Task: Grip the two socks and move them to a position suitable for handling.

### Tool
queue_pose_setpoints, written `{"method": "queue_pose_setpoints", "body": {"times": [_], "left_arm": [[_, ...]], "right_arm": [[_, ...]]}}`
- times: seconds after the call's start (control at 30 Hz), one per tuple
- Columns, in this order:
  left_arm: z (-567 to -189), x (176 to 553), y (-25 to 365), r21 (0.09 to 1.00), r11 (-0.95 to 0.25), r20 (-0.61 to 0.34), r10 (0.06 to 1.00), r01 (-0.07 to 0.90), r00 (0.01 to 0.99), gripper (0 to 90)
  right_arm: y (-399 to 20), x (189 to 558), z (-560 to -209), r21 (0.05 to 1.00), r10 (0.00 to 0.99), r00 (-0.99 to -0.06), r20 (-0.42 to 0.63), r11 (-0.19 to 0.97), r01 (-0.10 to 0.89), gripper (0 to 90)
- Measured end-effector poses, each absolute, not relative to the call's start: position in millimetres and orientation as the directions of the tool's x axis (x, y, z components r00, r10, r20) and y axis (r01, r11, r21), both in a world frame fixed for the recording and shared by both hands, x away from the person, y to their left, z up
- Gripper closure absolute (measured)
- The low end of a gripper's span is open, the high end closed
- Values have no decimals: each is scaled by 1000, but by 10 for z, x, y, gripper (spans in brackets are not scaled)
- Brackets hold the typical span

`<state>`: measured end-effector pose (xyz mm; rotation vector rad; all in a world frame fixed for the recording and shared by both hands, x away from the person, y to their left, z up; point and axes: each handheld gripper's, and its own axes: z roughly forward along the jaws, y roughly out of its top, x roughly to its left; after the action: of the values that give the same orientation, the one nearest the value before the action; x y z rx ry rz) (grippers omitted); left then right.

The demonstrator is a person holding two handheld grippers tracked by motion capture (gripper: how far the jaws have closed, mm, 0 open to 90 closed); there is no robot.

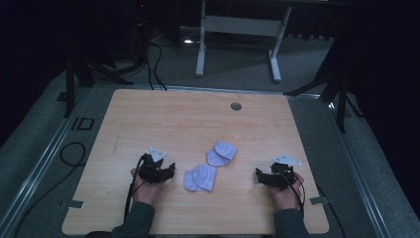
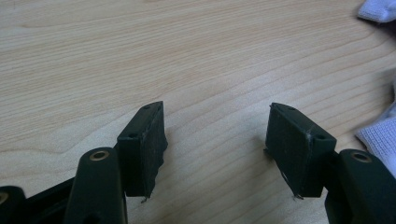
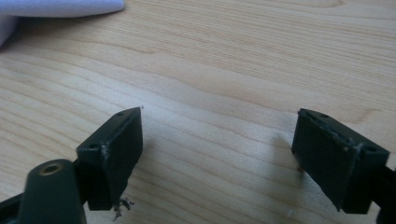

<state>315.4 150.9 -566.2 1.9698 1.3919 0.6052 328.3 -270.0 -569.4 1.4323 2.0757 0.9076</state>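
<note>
Two pale lavender socks lie folded on the wooden table (image 1: 188,124): one (image 1: 200,177) near the front centre, the other (image 1: 222,153) just behind and to its right. My left gripper (image 1: 168,172) rests on the table left of the nearer sock, jaws open and empty, pointing toward it. In the left gripper view a sock's edge (image 2: 380,135) shows at the right, and the gripper (image 2: 217,130) holds nothing. My right gripper (image 1: 258,174) sits right of the socks, open and empty. In the right gripper view (image 3: 219,135) a sock (image 3: 60,7) lies at the top left.
A round grey grommet (image 1: 236,106) sits in the table near its far edge. Bare wood spreads behind and beside the socks. Beyond the table stand a white desk frame (image 1: 237,29) and dark stands with cables on a grey floor.
</note>
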Motion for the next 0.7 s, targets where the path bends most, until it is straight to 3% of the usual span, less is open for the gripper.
{"method": "queue_pose_setpoints", "body": {"times": [0.53, 0.7], "left_arm": [[-5661, 3176, 1478, 727, -228, 4, 945, 648, 328, 389], [-5642, 3174, 1476, 720, -235, 4, 942, 653, 335, 464]], "right_arm": [[-2681, 3275, -5689, 742, 924, -382, 0, 256, 619, 250], [-2681, 3273, -5688, 744, 921, -389, -1, 260, 615, 262]]}}
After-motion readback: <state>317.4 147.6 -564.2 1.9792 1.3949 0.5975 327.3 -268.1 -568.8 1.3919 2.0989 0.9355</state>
